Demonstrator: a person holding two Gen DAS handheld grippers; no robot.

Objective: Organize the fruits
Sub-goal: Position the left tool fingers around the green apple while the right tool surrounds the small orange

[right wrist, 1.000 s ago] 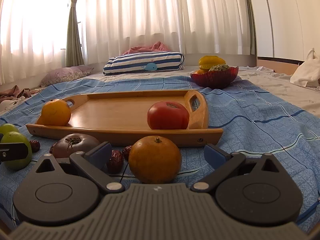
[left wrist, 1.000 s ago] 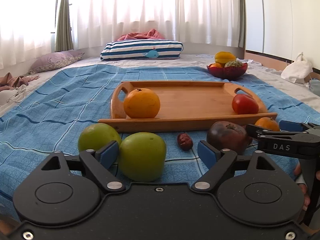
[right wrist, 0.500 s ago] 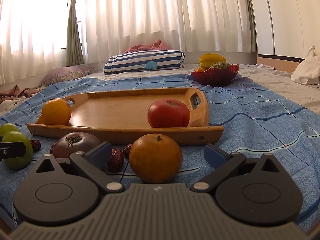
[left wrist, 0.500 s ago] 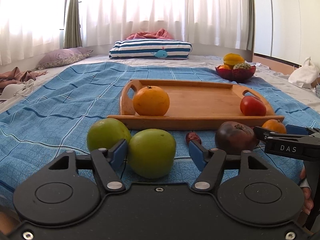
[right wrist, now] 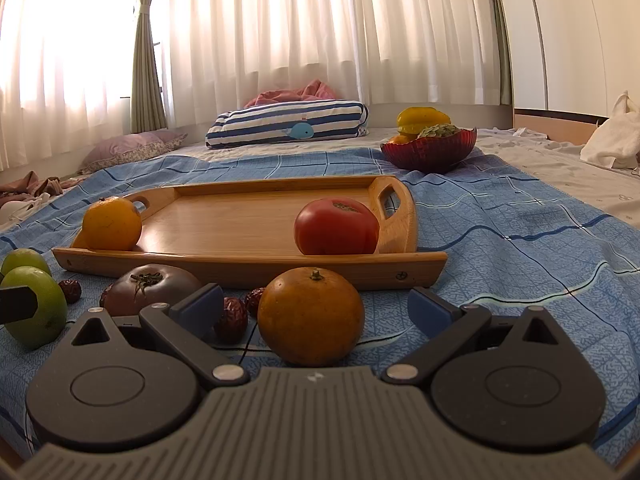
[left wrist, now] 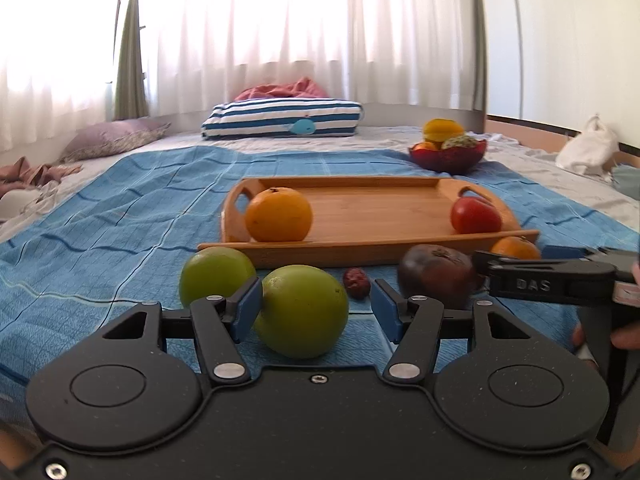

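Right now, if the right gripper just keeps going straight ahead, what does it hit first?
The small orange, sitting between the open fingers of the right gripper. Past it stands the tray front wall, though depth there is hard to judge.

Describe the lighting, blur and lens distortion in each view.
Left wrist view: curtains blown out white by backlight; wardrobe edge bows from fisheye; the right tongs and dark tomato look slightly smeared. Right wrist view: warmer tint, same glare through the curtains, fruit sharp, small orange front in shade.
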